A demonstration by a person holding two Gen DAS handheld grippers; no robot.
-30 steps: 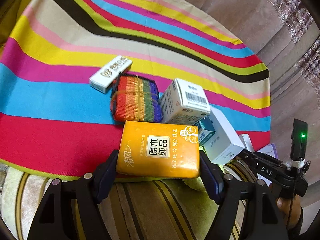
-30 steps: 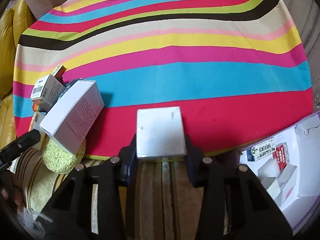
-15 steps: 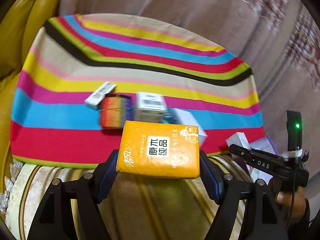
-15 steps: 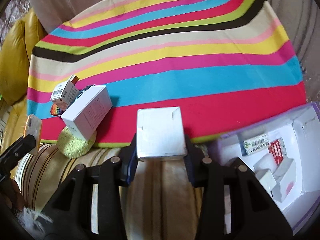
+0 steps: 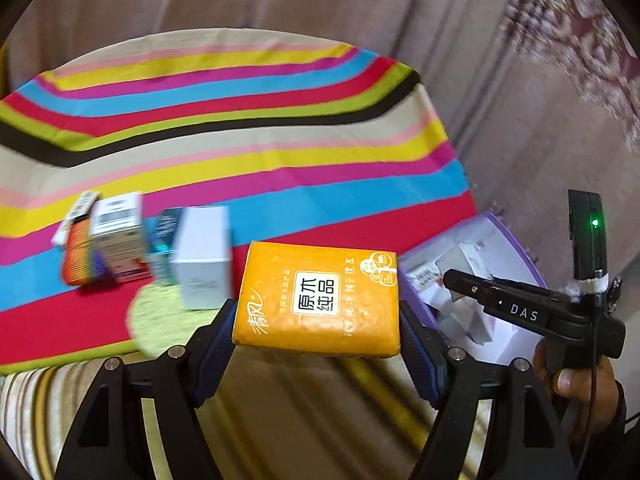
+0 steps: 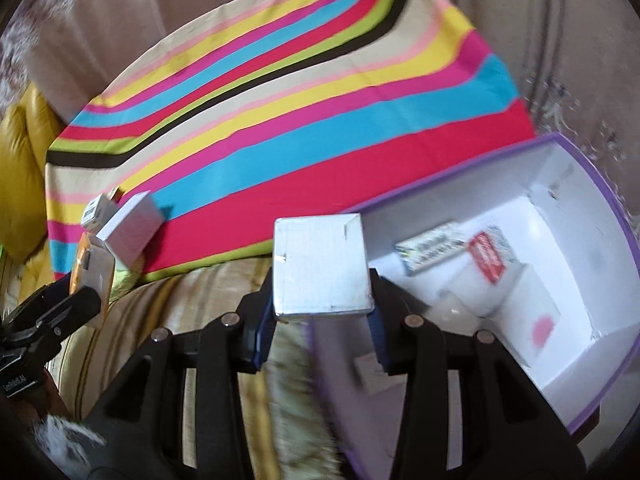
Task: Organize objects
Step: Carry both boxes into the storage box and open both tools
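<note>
My left gripper (image 5: 318, 340) is shut on an orange tissue pack (image 5: 320, 300), held in the air off the striped cloth's near edge. My right gripper (image 6: 320, 320) is shut on a white box (image 6: 320, 268), held beside the left rim of an open purple-edged white box (image 6: 580, 208). That open box holds several small packs, among them a red and white one (image 6: 486, 256). It also shows in the left wrist view (image 5: 496, 248), behind the right gripper's body (image 5: 532, 312).
On the striped cloth (image 5: 240, 140) sit a white box (image 5: 202, 256), a barcode box (image 5: 118, 236), a rainbow pouch (image 5: 78, 260) and a green sponge (image 5: 160, 312). A striped sofa cushion (image 5: 300, 408) lies below. A yellow cushion (image 6: 20, 168) is at the left.
Both grippers have drawn back from the cloth and swung right with their loads. The purple-edged box has come into view close by the right gripper's white box.
</note>
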